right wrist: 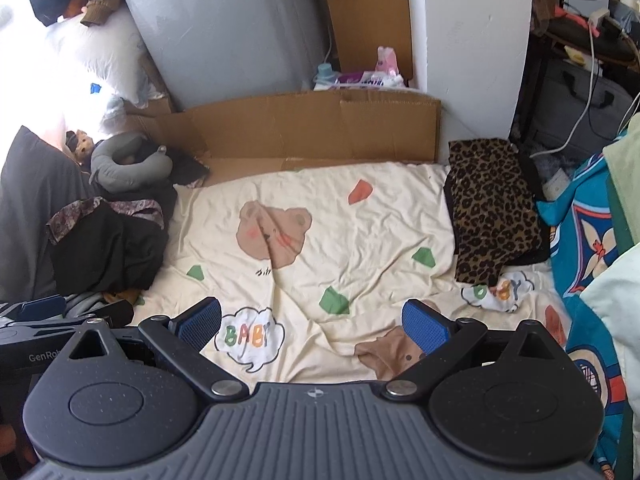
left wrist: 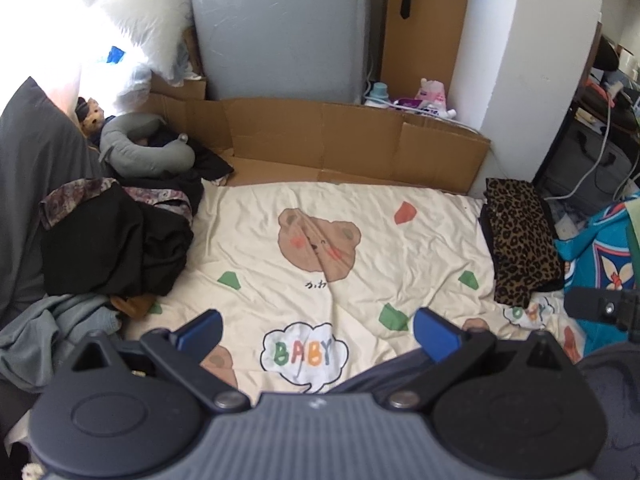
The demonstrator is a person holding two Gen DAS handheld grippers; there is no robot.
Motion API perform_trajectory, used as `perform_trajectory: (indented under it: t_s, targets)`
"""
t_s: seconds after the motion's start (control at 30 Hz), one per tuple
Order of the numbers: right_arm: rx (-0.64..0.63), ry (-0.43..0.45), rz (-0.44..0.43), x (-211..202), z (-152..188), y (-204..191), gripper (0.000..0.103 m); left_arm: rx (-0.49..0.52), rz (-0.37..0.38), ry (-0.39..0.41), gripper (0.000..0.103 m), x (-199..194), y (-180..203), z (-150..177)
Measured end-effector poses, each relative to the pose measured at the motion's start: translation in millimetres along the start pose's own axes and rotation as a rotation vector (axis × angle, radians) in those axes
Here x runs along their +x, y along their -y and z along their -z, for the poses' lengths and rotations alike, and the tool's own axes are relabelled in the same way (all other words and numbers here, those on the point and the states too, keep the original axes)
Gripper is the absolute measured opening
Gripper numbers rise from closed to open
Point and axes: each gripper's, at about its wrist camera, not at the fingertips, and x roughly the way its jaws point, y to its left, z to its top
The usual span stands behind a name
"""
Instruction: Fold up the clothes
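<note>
Clearly readable writing: the word "BABY" in coloured letters sits in a white cloud (left wrist: 302,354) printed on the cream bedsheet (left wrist: 420,236); the same cloud appears low and left of centre in the right wrist view (right wrist: 248,338). A second cloud print (right wrist: 498,291) at the right is crumpled. On the gripper body at the far left edge of the right wrist view I read "GenRo", and the rest is cut off.
Open room: the middle of the bedsheet is bare; cardboard (left wrist: 340,136) stands along its upper edge.
Edges: a dark clothes pile (left wrist: 116,240) covers the left edge of the sheet, and a grey neck pillow (left wrist: 144,152) lies above the pile.
Task garment: the leopard-print cloth (left wrist: 522,240) lies on the right edge of the sheet, folded, with its long axis running from the top to the bottom of the frame.
Left gripper (left wrist: 318,332): fingers spread wide, holding nothing, above the sheet.
Right gripper (right wrist: 312,320): also spread wide and empty.
</note>
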Motion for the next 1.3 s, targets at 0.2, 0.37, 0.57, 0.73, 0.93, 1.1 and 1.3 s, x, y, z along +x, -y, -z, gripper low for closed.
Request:
perform_trajectory:
  t_s: [0.2, 0.37, 0.57, 0.73, 0.93, 1.1, 1.3]
  targets:
    - [-0.019, -0.003, 0.015, 0.7, -0.4, -2.9, 0.1, -0.003, -0.008, -0.01, 0.103, 1.4, -0.4, -0.5]
    - [-0.03, 0.004, 0.028, -0.2, -1.7, -4.2, 0.1, -0.005, -0.007, -0.023, 0.103, 4.1, -1.0, -2.1]
    - [-0.027, 0.002, 0.023, -1.1, -1.8, -5.0, 0.1, -0.003, -0.01, -0.019, 0.103, 3.5, -0.7, -1.4]
    - [-0.026, 0.003, 0.026, -1.5, -1.2, -5.1, 0.1, 0.003, -0.017, -0.016, 0.103, 2.8, 0.8, -1.7]
    - [-0.03, -0.002, 0.03, -0.8, -2.3, -6.2, 0.1, 0.0, -0.014, -0.018, 0.103, 3.2, -0.8, -2.3]
    - [-0.035, -0.002, 0.036, -0.4, -2.0, -7.1, 0.1, 0.001, -0.016, -0.015, 0.103, 3.1, -0.8, -1.7]
    - [-0.034, -0.003, 0.039, -0.9, -2.1, -7.4, 0.1, -0.005, -0.012, -0.015, 0.102, 3.0, -2.1, -1.4]
